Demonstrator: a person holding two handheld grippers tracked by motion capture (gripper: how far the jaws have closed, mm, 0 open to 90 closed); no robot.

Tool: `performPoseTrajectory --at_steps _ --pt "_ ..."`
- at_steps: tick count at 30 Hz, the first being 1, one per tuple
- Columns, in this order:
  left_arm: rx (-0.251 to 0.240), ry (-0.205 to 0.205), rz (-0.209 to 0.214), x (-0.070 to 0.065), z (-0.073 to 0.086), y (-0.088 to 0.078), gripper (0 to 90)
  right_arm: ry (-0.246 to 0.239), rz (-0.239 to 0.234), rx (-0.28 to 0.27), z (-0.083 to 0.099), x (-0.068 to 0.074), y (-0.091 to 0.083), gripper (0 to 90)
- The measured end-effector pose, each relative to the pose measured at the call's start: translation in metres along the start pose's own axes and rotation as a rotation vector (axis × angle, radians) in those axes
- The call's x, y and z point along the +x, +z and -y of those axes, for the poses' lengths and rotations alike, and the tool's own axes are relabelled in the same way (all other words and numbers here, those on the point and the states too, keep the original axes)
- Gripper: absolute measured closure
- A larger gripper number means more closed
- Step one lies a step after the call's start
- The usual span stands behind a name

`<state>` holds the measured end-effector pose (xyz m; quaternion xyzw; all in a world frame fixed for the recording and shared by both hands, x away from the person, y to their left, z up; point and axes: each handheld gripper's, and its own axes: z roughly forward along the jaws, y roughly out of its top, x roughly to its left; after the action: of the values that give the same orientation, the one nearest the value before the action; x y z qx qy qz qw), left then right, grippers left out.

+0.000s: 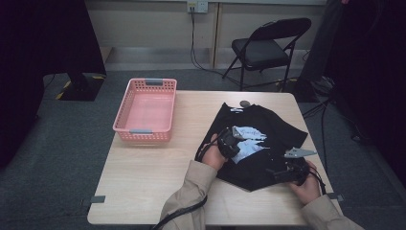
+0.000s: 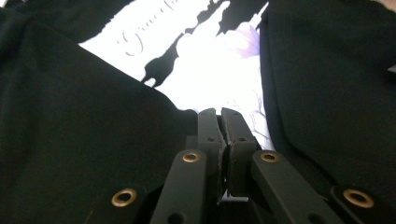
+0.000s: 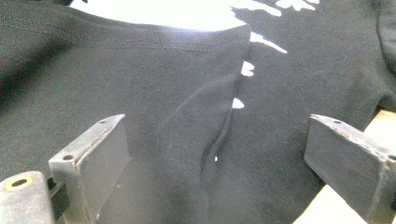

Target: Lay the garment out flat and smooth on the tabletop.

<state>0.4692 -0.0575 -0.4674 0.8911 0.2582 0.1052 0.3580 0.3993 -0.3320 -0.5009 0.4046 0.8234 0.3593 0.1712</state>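
Black shirt (image 1: 256, 143) lies half folded on the table (image 1: 143, 182). Left gripper (image 2: 223, 122) pinches its cloth tight, so lift slowly. Right gripper (image 3: 215, 154) waits wide open over the hem.

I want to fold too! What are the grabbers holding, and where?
The left gripper pinches the black T-shirt at a fold beside its white print. The right gripper is open.

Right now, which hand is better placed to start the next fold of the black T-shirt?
Left, probably. The left claw is shut on the black T-shirt near its white print, so it can lift straight away. The right claw stands open over the hem and would have to close first.
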Motion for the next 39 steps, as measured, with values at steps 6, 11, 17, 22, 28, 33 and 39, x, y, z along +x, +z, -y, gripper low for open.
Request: performPoseTrajectory --at_steps 6,11,17,22,28,33,39 --pt "-0.028 -0.023 0.013 0.005 -0.002 -0.011 87.5 0.000 0.000 0.000 0.000 0.000 0.000 6.4" --pt "-0.056 -0.047 0.009 0.012 -0.002 -0.020 87.5 0.000 0.000 0.000 0.000 0.000 0.000 6.4" --pt "-0.081 -0.060 -0.006 0.018 -0.001 -0.030 87.5 0.000 0.000 0.000 0.000 0.000 0.000 6.4" --pt "-0.089 -0.069 -0.021 0.024 0.000 -0.039 87.5 0.000 0.000 0.000 0.000 0.000 0.000 6.4" --pt "-0.109 -0.095 -0.031 0.030 0.001 -0.048 87.6 0.002 0.000 0.000 0.000 0.000 0.000 6.4" --pt "-0.117 -0.109 -0.042 0.036 0.002 -0.054 87.7 0.001 0.000 0.000 0.000 0.000 0.000 6.4" --pt "-0.129 -0.126 -0.049 0.043 0.003 -0.060 87.7 0.000 0.000 0.000 0.000 0.000 0.000 6.4"
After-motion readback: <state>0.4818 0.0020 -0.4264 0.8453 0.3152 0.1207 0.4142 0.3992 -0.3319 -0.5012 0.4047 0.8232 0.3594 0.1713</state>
